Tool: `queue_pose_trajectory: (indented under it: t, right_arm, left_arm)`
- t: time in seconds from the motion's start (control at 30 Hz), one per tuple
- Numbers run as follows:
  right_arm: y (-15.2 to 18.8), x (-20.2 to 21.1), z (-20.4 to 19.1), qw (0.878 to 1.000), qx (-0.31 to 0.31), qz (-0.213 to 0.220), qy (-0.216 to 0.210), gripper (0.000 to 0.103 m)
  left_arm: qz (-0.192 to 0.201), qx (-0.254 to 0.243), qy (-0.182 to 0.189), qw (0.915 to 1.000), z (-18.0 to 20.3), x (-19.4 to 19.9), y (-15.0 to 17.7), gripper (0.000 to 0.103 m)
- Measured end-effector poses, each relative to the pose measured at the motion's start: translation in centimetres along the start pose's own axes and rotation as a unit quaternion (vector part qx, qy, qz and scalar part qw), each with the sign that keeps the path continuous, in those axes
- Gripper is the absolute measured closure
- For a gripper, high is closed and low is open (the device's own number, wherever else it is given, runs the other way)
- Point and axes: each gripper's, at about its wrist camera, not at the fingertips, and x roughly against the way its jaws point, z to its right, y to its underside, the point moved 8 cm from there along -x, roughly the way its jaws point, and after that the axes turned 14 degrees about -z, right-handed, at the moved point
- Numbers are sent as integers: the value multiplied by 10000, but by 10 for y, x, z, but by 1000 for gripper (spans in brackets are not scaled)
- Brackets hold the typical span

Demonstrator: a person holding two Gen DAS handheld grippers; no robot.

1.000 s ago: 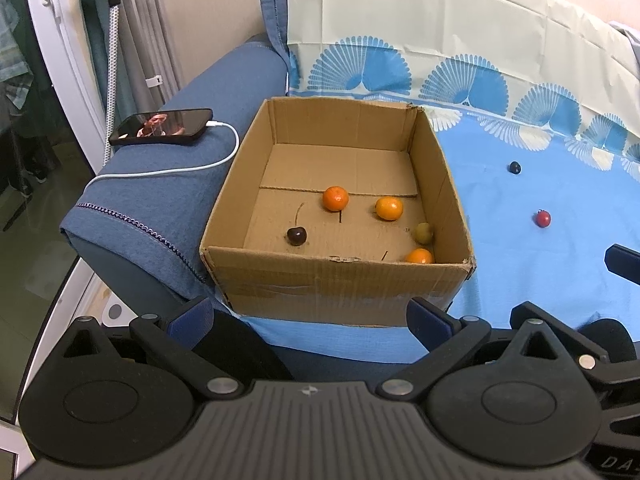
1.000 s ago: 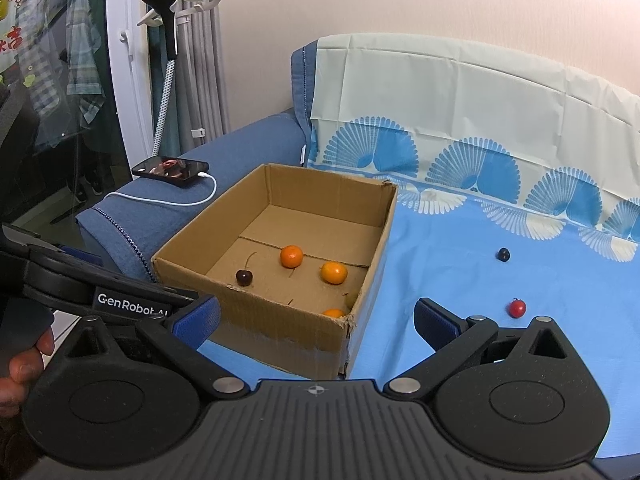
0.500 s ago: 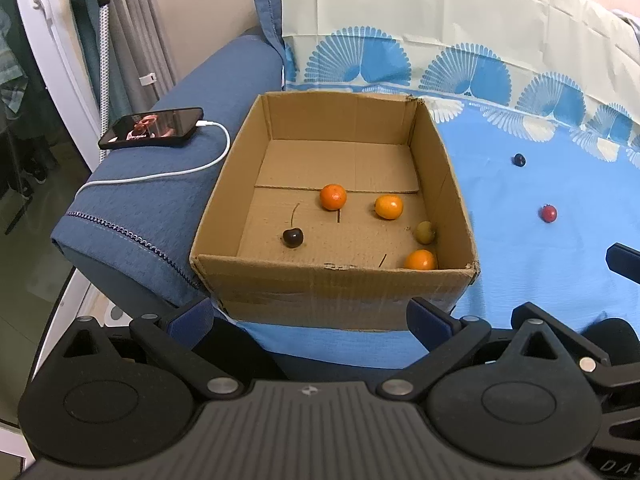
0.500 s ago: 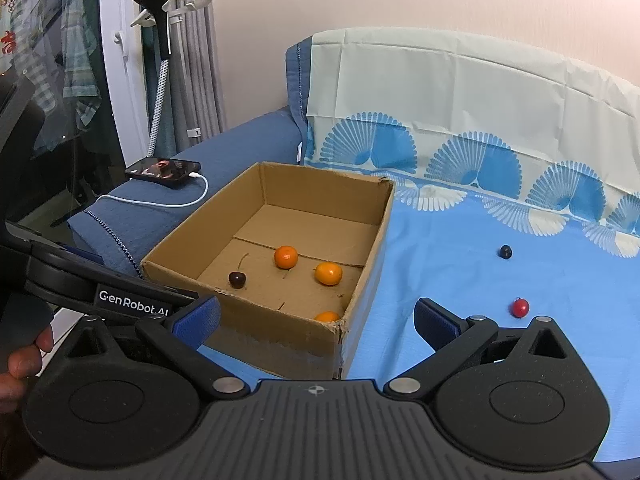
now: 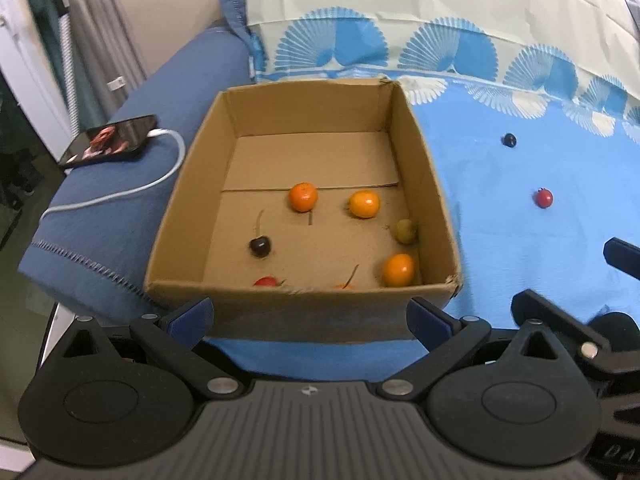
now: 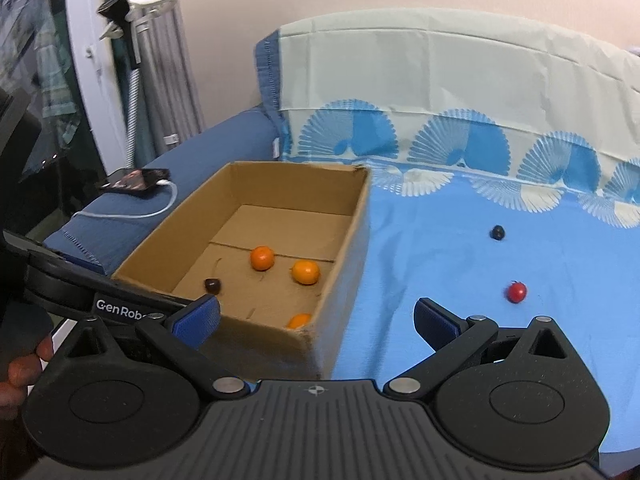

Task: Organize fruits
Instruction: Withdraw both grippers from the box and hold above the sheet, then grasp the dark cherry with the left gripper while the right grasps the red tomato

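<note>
- Two fruits lie loose on the blue sheet [image 6: 420, 248]: a red one [image 6: 517, 291] nearer the grippers and a dark one [image 6: 497, 233] further back, well apart from each other and both to the right of the cardboard box [image 5: 436, 208].
- Several fruits are in the box already: three orange ones [image 5: 303, 197], a greenish one [image 5: 405, 231], a dark cherry [image 5: 260, 247], and a bit of red by the near wall (mostly hidden).
- Both grippers are empty, fingers spread wide: the left gripper [image 5: 310, 314] faces the box, the right gripper [image 6: 316, 314] looks across its corner toward the sheet.
- Best next move, I judge: take the red fruit with the right gripper, since it is nearer.
- Come down from above, one finger each side, and close gently; it is round and could roll on soft cloth.
- Lift clear of the box wall before letting go low inside.
</note>
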Motion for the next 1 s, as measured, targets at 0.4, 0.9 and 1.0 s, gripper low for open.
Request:
queue_pose_trajectory:
  t: [0.4,0.9,1.0]
  right_arm:
    - [-19,-75,169,9833,-1256,-113,1309,1]
    - [-17,-235,271,9692,-1560,-709,1769,11]
    - [-13,-238,271,9713,-1503,-690,1709,27]
  left_arm:
    - [-108,-397,160,9990,70,-38,-87,0]
    - [-314,-799,108,9963,147,-98,-158,0]
    - [-358,-876,95,9955,159,-109,-166,0]
